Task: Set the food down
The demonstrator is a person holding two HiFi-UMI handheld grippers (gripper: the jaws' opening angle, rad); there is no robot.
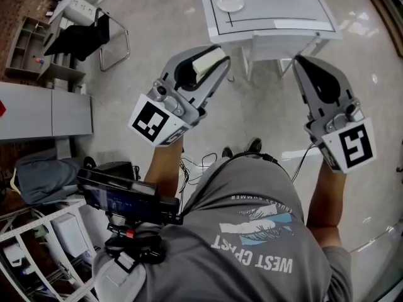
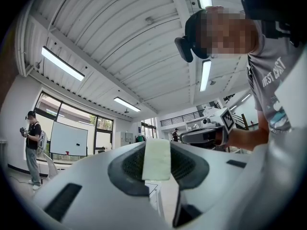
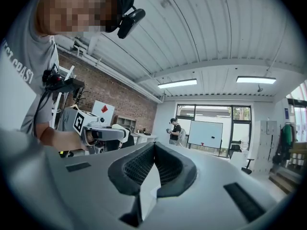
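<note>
Carry step: my L gripper [image 1: 214, 65] has fingers clamped on the pale food slab [image 2: 157, 159], well short of the white desk [image 1: 277, 24], R gripper [image 1: 301, 61] fingers together, empty; next I reach fwd & lower it.

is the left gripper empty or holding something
Holding: the left gripper has its jaws pressed on a pale food block.

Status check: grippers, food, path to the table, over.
Left gripper shut on pale food block. Right gripper shut, empty. Both over floor, short of white table; chair at its near edge.
</note>
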